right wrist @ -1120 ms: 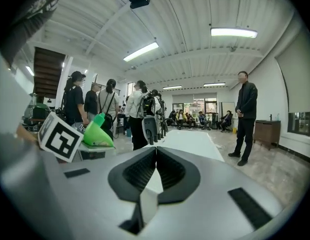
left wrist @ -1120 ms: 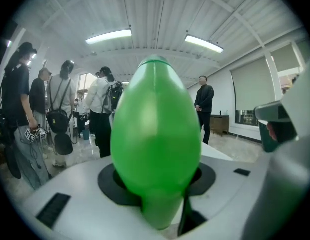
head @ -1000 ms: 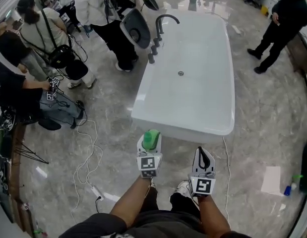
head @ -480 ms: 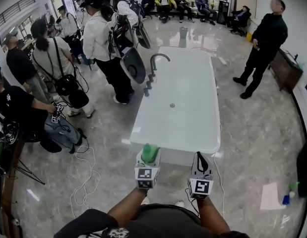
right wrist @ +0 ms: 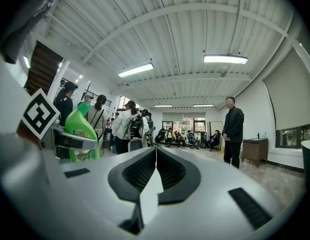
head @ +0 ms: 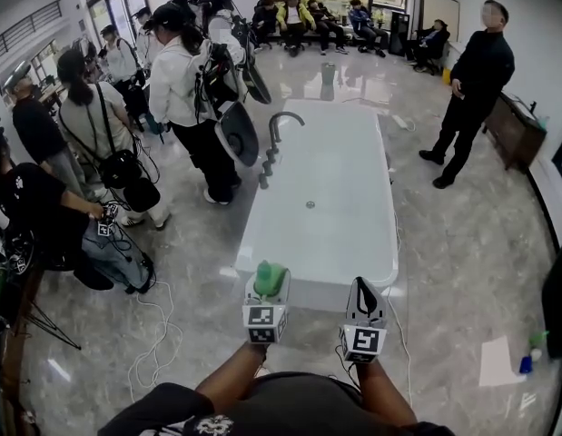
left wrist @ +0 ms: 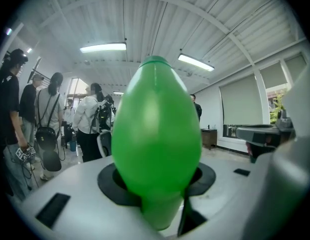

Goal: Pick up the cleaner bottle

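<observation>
Left of centre, low in the head view: left forearm, bare, reaching forward from the body. The left gripper points ahead, about level, toward the near end of the white bathtub.
- Jaws: clamped on the cleaner bottle, one each side of its body. In the left gripper view the green bottle fills the gap between them.
- Bottle position: off the floor, in the air before the tub's near rim.
- Bottle axis: long axis upright. The tapered top is uppermost and the labelled base lowest, as the right gripper view shows. There the tip of the neck leans toward that view's left.

Right of centre, low in the head view: right forearm, bare, parallel to the left one. The right gripper is level with its neighbour, near it but apart, and also points ahead.
- Jaws: together, tips meeting with nothing between them.

Surroundings: group of people standing left of the tub; person in dark clothes standing far right.
</observation>
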A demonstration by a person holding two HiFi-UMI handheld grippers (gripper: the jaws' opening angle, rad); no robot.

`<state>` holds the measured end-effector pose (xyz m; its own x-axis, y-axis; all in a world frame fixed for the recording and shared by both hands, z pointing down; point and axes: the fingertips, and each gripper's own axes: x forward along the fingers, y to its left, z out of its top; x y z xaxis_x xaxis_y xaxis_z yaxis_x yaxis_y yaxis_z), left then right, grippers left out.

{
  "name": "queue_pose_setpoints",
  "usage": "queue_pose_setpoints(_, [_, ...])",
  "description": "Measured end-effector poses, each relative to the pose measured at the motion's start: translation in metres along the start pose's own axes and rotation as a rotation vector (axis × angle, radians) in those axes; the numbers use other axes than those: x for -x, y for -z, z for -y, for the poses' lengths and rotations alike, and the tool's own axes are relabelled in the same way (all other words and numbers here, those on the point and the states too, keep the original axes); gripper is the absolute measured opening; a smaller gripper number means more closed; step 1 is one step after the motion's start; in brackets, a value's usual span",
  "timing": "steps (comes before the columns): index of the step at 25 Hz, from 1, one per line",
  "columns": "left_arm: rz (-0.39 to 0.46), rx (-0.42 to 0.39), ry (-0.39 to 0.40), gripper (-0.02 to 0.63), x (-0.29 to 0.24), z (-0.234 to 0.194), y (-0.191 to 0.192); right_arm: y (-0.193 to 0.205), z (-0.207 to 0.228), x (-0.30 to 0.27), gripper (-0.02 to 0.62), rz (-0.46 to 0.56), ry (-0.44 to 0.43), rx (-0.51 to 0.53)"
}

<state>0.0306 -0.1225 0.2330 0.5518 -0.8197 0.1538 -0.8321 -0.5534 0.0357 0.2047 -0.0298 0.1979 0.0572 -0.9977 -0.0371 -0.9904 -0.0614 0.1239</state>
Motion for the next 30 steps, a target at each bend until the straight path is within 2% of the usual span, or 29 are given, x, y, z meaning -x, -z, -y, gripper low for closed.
queue_pose_setpoints(10, [0.003, -0.004, -0.012, 0.183, 0.003, 0.003, -0.002, -0.005, 0.01, -0.003, 0.015, -0.017, 0.009, 0.017])
queue_pose_setpoints(30, [-0.006, -0.028, -0.003, 0.183, 0.022, 0.003, 0.008, -0.004, -0.004, 0.011, 0.015, -0.012, -0.002, 0.021])
